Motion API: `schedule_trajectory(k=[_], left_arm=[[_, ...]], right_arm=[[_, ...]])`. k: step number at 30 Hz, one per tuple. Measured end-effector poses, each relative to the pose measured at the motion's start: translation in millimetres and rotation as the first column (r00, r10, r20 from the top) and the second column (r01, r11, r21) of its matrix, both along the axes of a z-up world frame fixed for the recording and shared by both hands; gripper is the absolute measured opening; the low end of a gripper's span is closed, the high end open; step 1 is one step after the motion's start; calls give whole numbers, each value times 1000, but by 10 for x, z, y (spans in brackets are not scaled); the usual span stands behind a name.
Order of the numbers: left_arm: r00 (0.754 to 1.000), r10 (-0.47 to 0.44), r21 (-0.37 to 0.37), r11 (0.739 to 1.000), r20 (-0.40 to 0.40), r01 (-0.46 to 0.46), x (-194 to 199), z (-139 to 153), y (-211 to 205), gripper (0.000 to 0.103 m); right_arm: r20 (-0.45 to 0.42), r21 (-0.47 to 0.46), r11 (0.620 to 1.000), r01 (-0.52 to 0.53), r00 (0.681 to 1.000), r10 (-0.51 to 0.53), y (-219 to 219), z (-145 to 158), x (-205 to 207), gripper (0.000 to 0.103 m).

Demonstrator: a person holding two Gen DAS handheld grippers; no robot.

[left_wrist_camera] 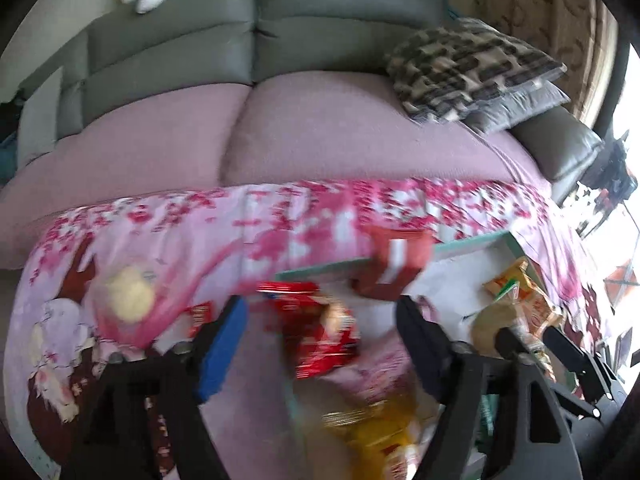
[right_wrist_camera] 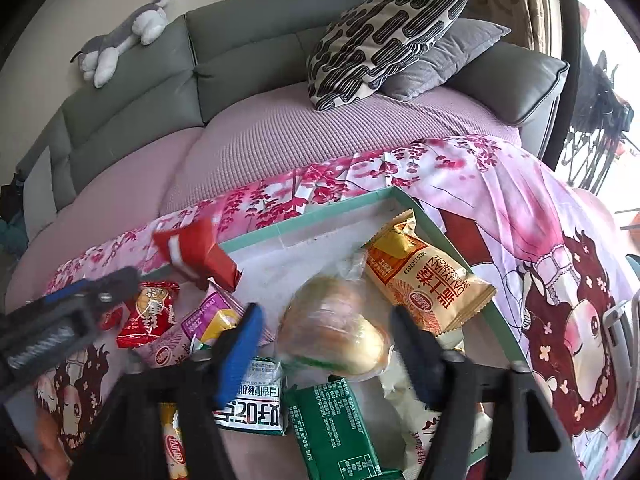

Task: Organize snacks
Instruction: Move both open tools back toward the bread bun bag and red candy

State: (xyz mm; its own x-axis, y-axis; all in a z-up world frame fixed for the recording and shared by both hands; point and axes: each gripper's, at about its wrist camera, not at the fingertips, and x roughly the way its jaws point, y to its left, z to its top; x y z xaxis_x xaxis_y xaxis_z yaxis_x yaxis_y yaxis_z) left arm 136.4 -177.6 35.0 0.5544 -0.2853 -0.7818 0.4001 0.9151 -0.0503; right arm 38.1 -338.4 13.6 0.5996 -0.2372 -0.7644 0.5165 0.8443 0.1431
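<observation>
The landmark is the shallow white tray with a mint-green rim [right_wrist_camera: 304,222], lying on a pink blossom-print cloth [right_wrist_camera: 460,168].

Nearest, at the tray's near edge, lie a dark green printed packet [right_wrist_camera: 336,424] and a white carton with black lettering [right_wrist_camera: 256,400]. The right gripper [right_wrist_camera: 326,330] hangs over the tray's middle, its blue-padded finger and black finger standing apart around a clear-wrapped round bun [right_wrist_camera: 336,328]; the pads do not visibly press on it. Just beyond the bun, against the tray's right rim, lies an orange-and-gold roll packet [right_wrist_camera: 424,280].

Left of the tray, on the cloth, sit a small red sachet [right_wrist_camera: 146,314] and a purple snack packet [right_wrist_camera: 196,324]. The left gripper [left_wrist_camera: 320,308] is there too, its fingers wide apart with nothing gripped; a blurred red packet shows between them in the left wrist view.

At the tray's far left rim, a red-and-white folded wrapper [right_wrist_camera: 196,252] appears blurred, above the rim.

Beyond the tray stretches a lilac-covered grey sofa [right_wrist_camera: 280,132] with a black-and-white patterned cushion [right_wrist_camera: 384,36].
</observation>
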Motion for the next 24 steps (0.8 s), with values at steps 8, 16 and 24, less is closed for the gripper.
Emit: schedule_trajectory(k=[8,16,24], left_arm=[[976,212,-41,977,48,-210,162,38,818,95],[931,364,-40,931,11,-363,380,-88,1664,97],[937,344,-96,932,-61,-349,545,-245,1984,97]], right_arm=[[21,-46,999,-12,1000,13,145,97,32,103],[141,-32,991,-131,981,134,652,374,223,103],[167,-22,942,-336,927,335,1436,393,635,101]])
